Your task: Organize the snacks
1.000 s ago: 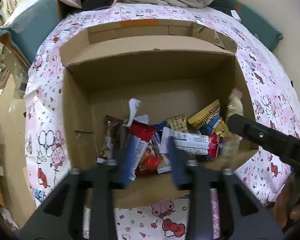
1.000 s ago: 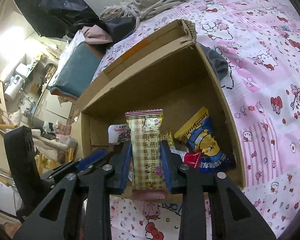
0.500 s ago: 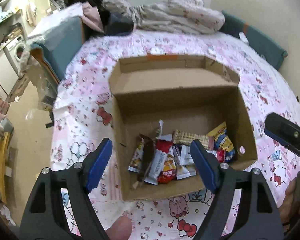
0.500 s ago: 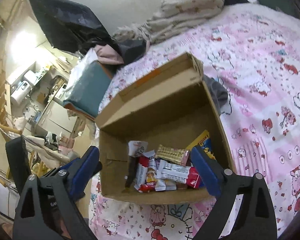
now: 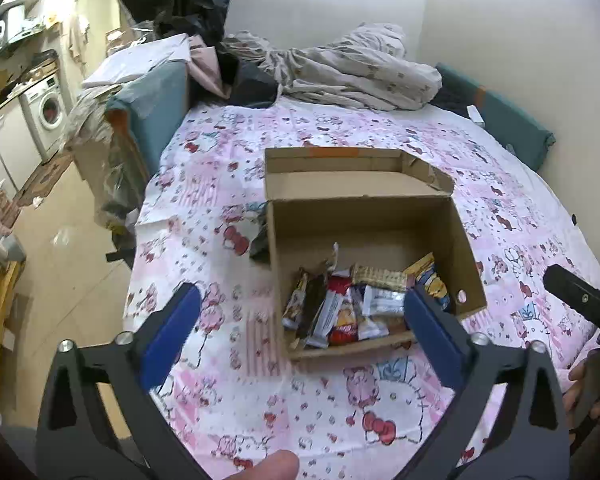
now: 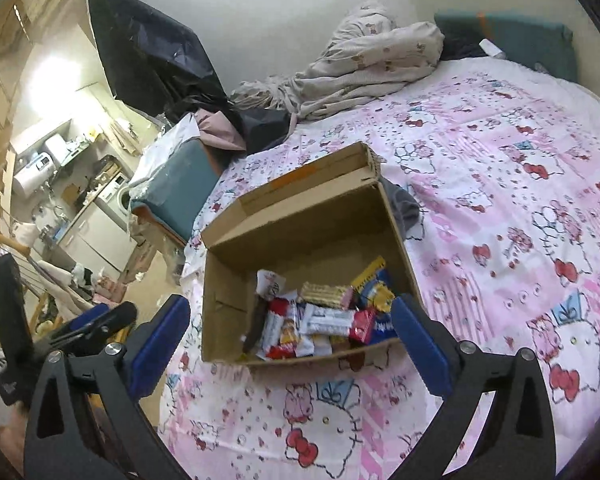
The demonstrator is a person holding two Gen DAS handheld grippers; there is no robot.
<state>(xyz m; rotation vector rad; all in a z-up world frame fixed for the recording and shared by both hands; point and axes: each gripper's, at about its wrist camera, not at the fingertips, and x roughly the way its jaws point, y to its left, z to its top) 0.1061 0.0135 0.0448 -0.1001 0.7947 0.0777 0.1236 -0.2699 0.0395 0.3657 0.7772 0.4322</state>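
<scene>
An open cardboard box [image 5: 456, 236] [image 6: 224, 276] stands on a pink cartoon-print bedsheet [image 5: 228, 184] [image 6: 500, 184]. Several wrapped snacks [image 5: 348, 304] [image 6: 320, 320] lie in a heap at its near end, among them a beige checked wafer pack [image 5: 378, 277] [image 6: 326, 294] and a yellow and blue packet [image 5: 430, 280] [image 6: 374, 286]. My left gripper [image 5: 300, 332] is open and empty, held above the sheet in front of the box. My right gripper [image 6: 292, 344] is open and empty, also in front of the box. The right gripper's body shows at the right edge of the left view [image 5: 580, 304].
Crumpled bedding [image 5: 340, 68] [image 6: 364, 64] lies at the far end of the bed. A teal cushion [image 5: 504, 120] lines the wall. A teal padded seat [image 5: 156, 108] [image 6: 180, 180] stands left of the bed. The bed's left edge drops to the floor [image 5: 60, 248].
One second ago both grippers were down at the box, the right shut on the beige wafer pack. Both opened and pulled back and up. The wafer pack now lies in the box.
</scene>
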